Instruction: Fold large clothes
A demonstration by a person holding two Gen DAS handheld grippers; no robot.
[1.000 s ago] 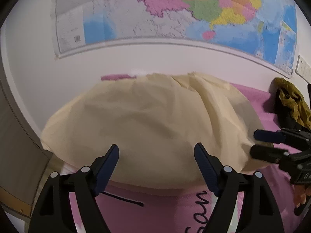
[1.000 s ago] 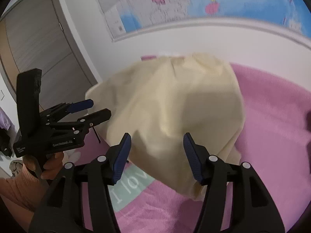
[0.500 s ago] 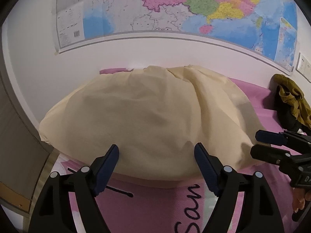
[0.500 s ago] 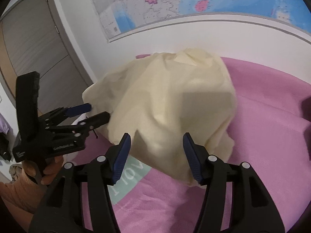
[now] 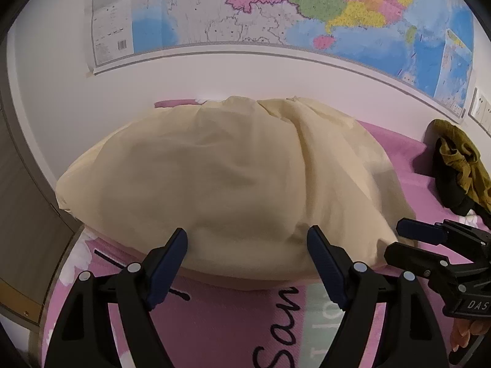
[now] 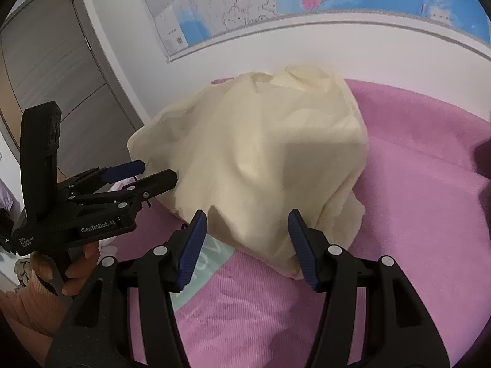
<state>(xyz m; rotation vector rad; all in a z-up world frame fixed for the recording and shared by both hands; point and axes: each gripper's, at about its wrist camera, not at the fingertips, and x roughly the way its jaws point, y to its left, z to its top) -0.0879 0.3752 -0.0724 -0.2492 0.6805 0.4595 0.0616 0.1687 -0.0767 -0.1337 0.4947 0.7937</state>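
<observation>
I see soft, even indoor light with no glare. The fisheye bends the wall map (image 5: 276, 15) and blackens the corners. The cream garment (image 6: 260, 159) looks slightly blurred, faintly shadowed underneath.

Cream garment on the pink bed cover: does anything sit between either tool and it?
Nothing visible does. The cream garment lies in a loose heap just ahead of both open tools, the left tool and the right tool, with only bare pink bed cover around. The olive clothing lies off to the side.
</observation>
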